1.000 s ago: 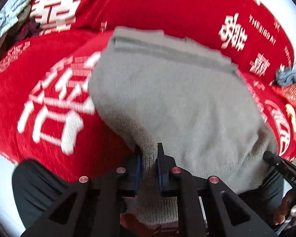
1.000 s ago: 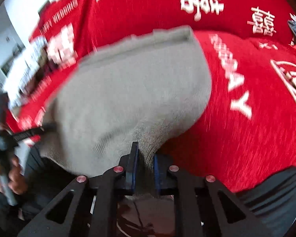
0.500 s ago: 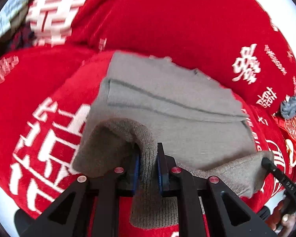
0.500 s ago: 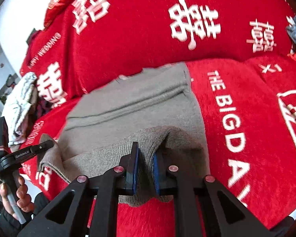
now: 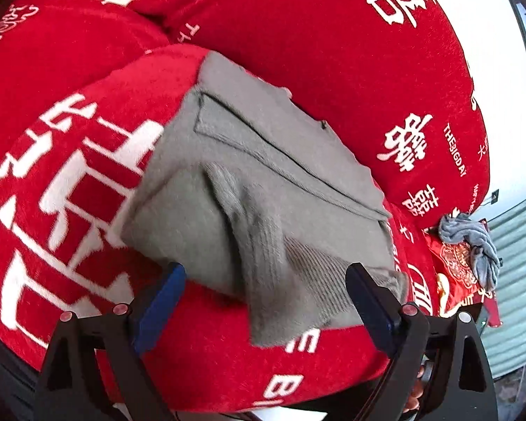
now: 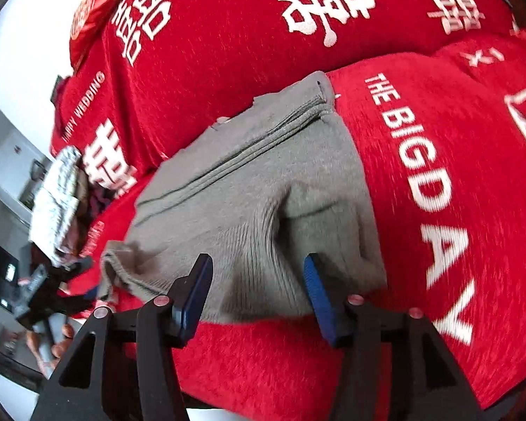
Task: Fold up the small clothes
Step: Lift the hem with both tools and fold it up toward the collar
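Nearest the left wrist camera, the left hand-held gripper stands with its jaws wide apart; they have just been opening. The near ribbed edge of the grey knit garment lies between the blue pads, but neither pad presses on it.

Nearest the right wrist camera, the right hand-held gripper has its jaws apart, less widely; they too have just been opening. A raised ribbed fold of the grey knit garment sits between the pads without being clamped.

The garment lies folded on the seat of a sofa covered with a red cloth printed with white characters and the words "THE BIG DAY". Its near flap is doubled over onto the flat layer behind it, and a seamed hem runs across the far part.

Beyond the garment, the red-covered backrest rises directly behind its far edge. In the left wrist view a crumpled blue-grey cloth lies well apart at the right. In the right wrist view a pale patterned bundle lies well apart at the left, and the other gripper with part of a person's hand shows at the lower left.
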A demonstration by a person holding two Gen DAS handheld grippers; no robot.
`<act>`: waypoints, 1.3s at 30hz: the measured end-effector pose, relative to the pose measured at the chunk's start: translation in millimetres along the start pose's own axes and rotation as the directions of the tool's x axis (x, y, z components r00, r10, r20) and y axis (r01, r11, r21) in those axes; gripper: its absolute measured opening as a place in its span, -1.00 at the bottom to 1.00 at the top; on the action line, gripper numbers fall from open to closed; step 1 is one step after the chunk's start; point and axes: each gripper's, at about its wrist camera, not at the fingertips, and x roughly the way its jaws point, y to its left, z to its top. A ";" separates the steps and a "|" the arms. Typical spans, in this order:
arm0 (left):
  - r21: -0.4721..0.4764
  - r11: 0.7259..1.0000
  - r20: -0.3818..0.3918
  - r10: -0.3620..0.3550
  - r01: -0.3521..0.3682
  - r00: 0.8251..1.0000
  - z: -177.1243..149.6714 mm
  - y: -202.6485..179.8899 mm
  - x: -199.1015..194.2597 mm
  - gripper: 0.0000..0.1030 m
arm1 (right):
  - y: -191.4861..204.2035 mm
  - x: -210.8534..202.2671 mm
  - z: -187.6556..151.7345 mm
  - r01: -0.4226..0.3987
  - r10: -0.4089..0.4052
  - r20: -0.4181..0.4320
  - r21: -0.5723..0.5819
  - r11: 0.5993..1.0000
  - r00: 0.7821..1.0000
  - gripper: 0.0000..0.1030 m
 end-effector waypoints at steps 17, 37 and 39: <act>0.103 0.993 -0.053 0.057 -0.051 0.997 0.8 -33.0 29.0 -0.60 | 1.2 27.3 8.1 -0.045 0.044 -0.090 -0.013 0.999 0.995 -0.34; 0.134 0.987 0.152 0.063 -0.084 0.986 39.4 -56.7 -22.2 -0.77 | 57.8 -18.7 65.4 -0.088 0.092 0.041 -0.106 0.990 0.995 -0.73; 0.133 0.987 0.166 0.073 -0.096 0.983 46.0 -57.7 -23.7 -0.77 | 58.9 -17.3 71.9 -0.078 0.083 0.049 -0.093 0.993 0.995 -0.73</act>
